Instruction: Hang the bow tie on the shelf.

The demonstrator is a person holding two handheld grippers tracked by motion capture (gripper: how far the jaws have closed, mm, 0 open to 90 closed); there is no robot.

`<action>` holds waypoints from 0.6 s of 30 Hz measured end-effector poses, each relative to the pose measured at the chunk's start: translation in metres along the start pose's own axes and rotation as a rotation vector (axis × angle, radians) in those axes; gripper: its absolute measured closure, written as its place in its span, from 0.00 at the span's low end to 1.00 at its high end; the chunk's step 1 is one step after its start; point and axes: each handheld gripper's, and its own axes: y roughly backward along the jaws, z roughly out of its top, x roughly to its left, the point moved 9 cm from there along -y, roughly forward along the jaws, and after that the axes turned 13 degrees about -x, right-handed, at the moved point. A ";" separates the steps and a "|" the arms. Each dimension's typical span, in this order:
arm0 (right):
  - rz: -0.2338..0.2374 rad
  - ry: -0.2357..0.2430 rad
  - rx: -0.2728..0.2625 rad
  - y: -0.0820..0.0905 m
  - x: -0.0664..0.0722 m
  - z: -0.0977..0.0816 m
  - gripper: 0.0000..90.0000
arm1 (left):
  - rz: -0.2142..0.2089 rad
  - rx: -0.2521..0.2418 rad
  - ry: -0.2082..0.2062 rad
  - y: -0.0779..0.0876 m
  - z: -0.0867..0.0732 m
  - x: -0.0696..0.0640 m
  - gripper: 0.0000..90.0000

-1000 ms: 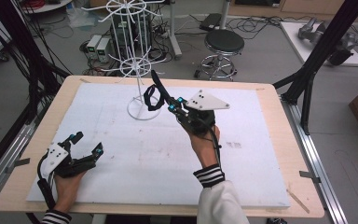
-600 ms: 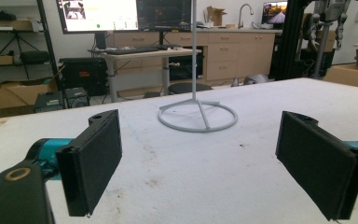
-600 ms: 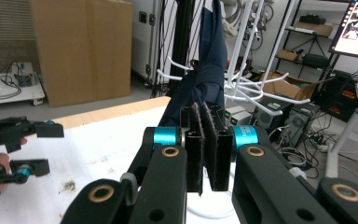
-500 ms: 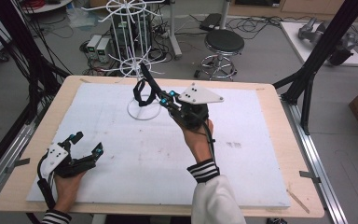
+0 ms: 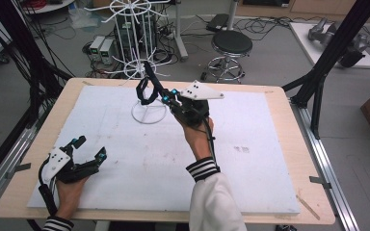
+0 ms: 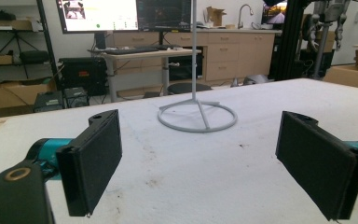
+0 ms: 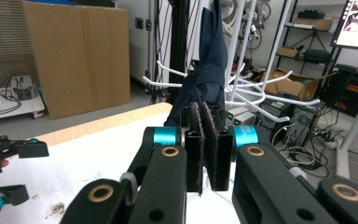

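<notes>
A white wire hook stand (image 5: 149,111) rises from its ring base at the back middle of the white board; its base ring (image 6: 197,116) also lies ahead in the left gripper view. My right gripper (image 5: 160,95) hangs raised just right of the stand's pole, shut on a dark blue cloth loop (image 5: 144,90). In the right gripper view the knotted cloth (image 7: 212,60) rises from the shut right gripper (image 7: 208,140), with the stand's white hooks (image 7: 261,88) close behind. My left gripper (image 5: 89,148) rests open and empty at the board's front left; the left gripper (image 6: 205,156) has bare board between its pads.
The white board (image 5: 250,183) covers a wooden table (image 5: 289,139). Black frame posts (image 5: 327,62) stand at both sides. A stool (image 5: 231,45), computer boxes and cables lie on the floor beyond the far edge.
My right gripper has carried the cloth loop to the left and slightly up, closer to the stand's pole. The left gripper has stayed where it was.
</notes>
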 end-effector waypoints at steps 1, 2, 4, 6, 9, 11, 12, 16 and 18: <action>-0.005 -0.009 0.007 -0.001 -0.002 -0.002 0.97 | 0.000 0.000 0.000 0.000 0.000 0.000 0.16; -0.003 -0.013 0.006 -0.003 -0.004 -0.004 0.97 | -0.001 -0.001 0.001 0.000 0.000 0.000 0.16; -0.001 -0.031 0.002 -0.006 -0.006 -0.007 0.97 | 0.000 -0.002 0.002 0.000 0.000 0.000 0.16; -0.011 -0.048 0.009 -0.008 -0.010 -0.011 0.97 | 0.000 -0.004 0.001 0.000 0.000 0.000 0.16; -0.018 -0.079 0.008 -0.011 -0.013 -0.015 0.97 | 0.000 -0.006 0.000 0.000 0.000 0.000 0.16; -0.025 -0.082 0.015 -0.012 -0.015 -0.018 0.97 | 0.000 -0.006 -0.001 0.000 0.000 0.000 0.16; -0.027 -0.080 0.023 -0.013 -0.015 -0.019 0.97 | -0.001 -0.005 -0.001 0.000 0.000 0.000 0.16; -0.040 -0.072 0.053 -0.016 -0.018 -0.026 0.96 | 0.000 -0.007 0.002 0.000 0.000 0.000 0.16; -0.044 -0.067 0.062 -0.018 -0.019 -0.029 0.96 | 0.000 -0.007 0.002 0.000 0.000 0.000 0.16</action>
